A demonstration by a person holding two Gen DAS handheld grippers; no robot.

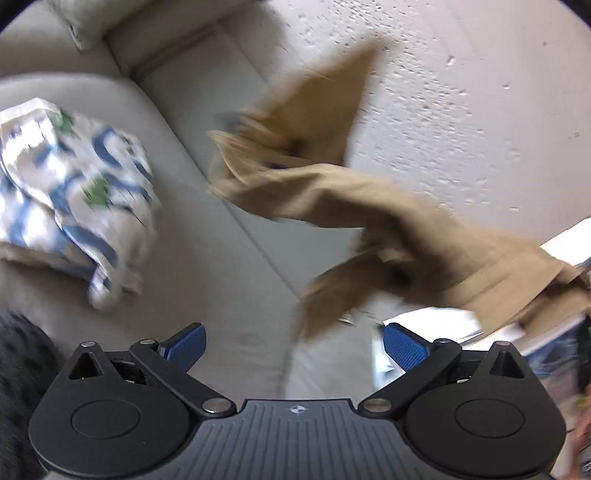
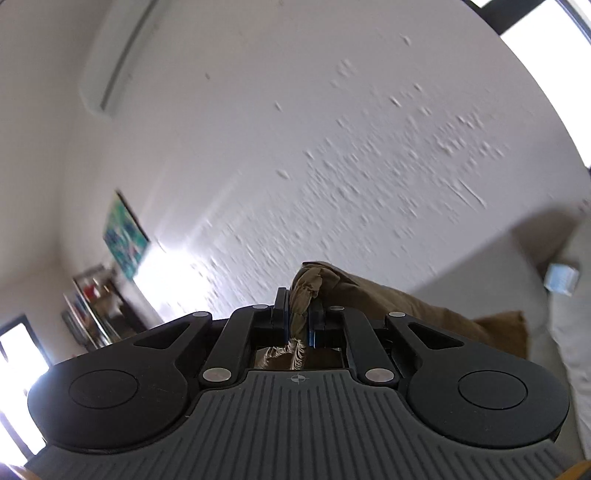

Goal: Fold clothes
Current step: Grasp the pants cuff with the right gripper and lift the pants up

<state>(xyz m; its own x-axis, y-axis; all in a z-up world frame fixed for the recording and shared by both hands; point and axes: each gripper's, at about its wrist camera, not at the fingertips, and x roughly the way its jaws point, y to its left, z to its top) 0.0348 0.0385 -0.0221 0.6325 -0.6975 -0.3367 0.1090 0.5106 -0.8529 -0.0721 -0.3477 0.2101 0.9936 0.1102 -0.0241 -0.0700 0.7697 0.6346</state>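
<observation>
A tan garment (image 1: 369,206) hangs in the air in front of the white wall, stretched from the right edge toward the middle of the left wrist view, blurred by motion. My left gripper (image 1: 293,345) is open and empty below it, with blue pads (image 1: 186,345) wide apart. In the right wrist view my right gripper (image 2: 299,314) is shut on a bunched edge of the tan garment (image 2: 369,295), which trails off to the right behind the fingers. The right gripper points up at the wall.
A light grey sofa (image 1: 207,229) lies below the left gripper. A crumpled white, blue and green cloth (image 1: 74,184) rests on its left side. A cushion (image 1: 85,18) sits at the top left. A shelf (image 2: 96,306) and a picture (image 2: 125,236) stand at the left wall.
</observation>
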